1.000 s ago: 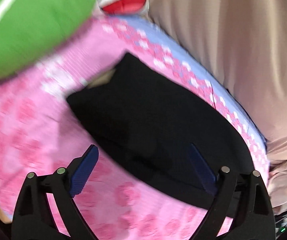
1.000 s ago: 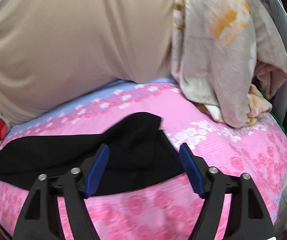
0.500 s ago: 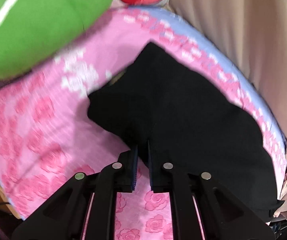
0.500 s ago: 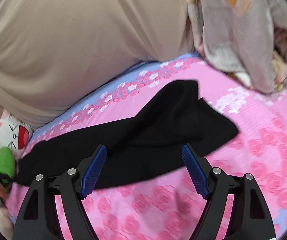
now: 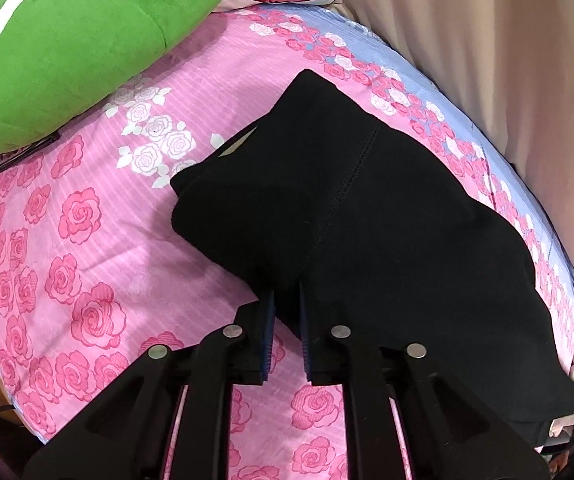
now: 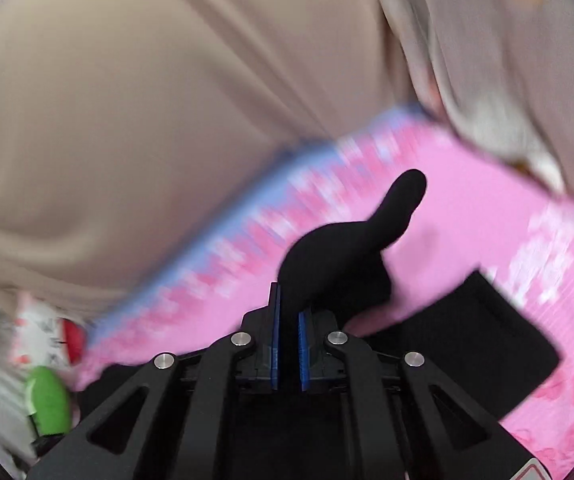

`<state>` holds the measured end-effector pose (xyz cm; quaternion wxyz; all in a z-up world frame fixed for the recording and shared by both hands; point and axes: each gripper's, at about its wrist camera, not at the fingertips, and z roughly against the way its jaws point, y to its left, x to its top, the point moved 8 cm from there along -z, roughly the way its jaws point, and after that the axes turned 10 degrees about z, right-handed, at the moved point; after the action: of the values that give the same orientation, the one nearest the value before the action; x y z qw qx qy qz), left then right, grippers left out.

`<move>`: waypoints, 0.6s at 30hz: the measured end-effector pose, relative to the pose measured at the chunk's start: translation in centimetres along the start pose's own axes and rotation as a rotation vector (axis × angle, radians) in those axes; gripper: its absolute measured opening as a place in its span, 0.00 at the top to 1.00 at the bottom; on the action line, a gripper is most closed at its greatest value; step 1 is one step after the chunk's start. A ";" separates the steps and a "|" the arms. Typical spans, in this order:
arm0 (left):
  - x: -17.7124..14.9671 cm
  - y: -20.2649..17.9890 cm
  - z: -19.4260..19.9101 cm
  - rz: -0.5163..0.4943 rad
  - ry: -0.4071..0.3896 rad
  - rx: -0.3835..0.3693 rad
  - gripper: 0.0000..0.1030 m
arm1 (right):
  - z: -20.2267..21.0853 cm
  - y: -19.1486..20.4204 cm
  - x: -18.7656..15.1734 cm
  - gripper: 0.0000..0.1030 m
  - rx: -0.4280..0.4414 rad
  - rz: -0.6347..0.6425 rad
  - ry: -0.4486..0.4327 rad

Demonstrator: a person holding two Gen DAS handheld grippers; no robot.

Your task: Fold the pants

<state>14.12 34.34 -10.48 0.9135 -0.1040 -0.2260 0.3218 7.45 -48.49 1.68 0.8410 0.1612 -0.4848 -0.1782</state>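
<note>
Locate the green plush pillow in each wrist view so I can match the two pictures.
Left wrist: the green plush pillow fills the upper left, lying on the pink rose bedsheet.
Right wrist: it shows small and blurred at the lower left edge.
Shared landmark: the black pants, pinched by both sets of fingers.
</note>
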 end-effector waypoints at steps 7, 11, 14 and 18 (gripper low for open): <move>-0.2 -0.1 -0.9 -0.035 0.005 0.028 0.88 | -0.7 -9.9 -9.9 0.92 -0.163 -0.113 0.224; 0.0 -0.2 -0.9 -0.033 0.012 0.034 0.88 | 0.8 -9.8 -9.6 0.53 -0.151 -0.112 0.166; 0.4 -0.5 -0.7 -0.041 0.008 0.031 0.91 | 0.6 -9.3 -8.2 0.39 -0.124 -0.127 0.137; 1.7 -1.1 0.9 -0.058 -0.022 0.010 0.91 | 0.0 -9.0 -6.3 0.96 -0.117 -0.125 0.139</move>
<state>15.48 34.66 -8.76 0.9205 -0.0894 -0.2373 0.2973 3.26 -53.55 -7.10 0.8679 0.1536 -0.4028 -0.2469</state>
